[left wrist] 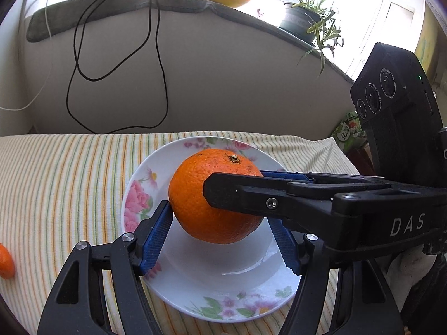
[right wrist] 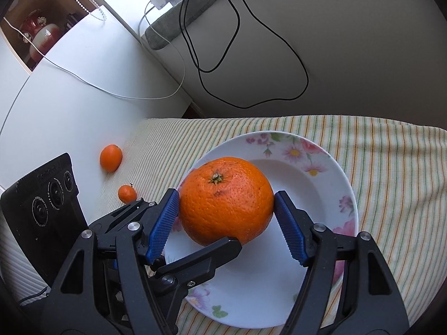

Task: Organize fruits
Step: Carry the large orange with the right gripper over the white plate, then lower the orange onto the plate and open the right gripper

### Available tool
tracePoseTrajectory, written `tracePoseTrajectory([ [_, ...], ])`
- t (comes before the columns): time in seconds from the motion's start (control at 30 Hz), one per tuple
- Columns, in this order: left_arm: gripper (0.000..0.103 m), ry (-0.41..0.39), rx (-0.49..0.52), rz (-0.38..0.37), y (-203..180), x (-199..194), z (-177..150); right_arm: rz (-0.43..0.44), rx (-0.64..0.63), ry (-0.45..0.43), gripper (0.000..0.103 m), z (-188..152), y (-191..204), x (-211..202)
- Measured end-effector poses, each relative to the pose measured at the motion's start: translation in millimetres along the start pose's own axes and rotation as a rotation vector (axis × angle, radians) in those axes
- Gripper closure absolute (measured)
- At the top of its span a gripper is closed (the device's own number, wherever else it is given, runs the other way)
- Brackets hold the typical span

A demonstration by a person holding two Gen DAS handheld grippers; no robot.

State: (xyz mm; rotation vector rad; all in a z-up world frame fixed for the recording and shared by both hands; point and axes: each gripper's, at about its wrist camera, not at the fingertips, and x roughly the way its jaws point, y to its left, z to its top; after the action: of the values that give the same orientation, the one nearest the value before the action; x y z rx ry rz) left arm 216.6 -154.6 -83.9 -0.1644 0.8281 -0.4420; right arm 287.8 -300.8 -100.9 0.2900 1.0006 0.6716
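Orange [left wrist: 215, 198] clenched by both left tongs [left wrist: 220, 223] and right tongs [right wrist: 226, 223], floral plate [left wrist: 223, 301] beneath, "DAS" lettering on right tongs

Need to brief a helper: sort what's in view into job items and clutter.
Job: large orange, held over the floral plate by both grippers, left gripper and right gripper; two small oranges.
Clutter: black cable, white cable, potted plant.

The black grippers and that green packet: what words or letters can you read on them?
"DAS": white letters on the right gripper, seen from the left wrist.
Green packet: Chinese characters, too blurred to read.
Rings around the camera lenses: tiny print, unreadable.
Nothing else has writing.
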Motion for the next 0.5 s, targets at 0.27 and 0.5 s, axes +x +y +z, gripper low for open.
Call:
tracePoseTrajectory([
  [0.27, 0.033, 0.009, 0.039, 0.044, -9, 6, 0, -0.041, -0.009, 0.009, 0.03, -2, 4, 8],
  [0.5, 0.031, 0.016, 0.049, 0.066, -13, 9, 0, -0.077, -0.027, -0.024, 0.02, -2, 8, 0],
])
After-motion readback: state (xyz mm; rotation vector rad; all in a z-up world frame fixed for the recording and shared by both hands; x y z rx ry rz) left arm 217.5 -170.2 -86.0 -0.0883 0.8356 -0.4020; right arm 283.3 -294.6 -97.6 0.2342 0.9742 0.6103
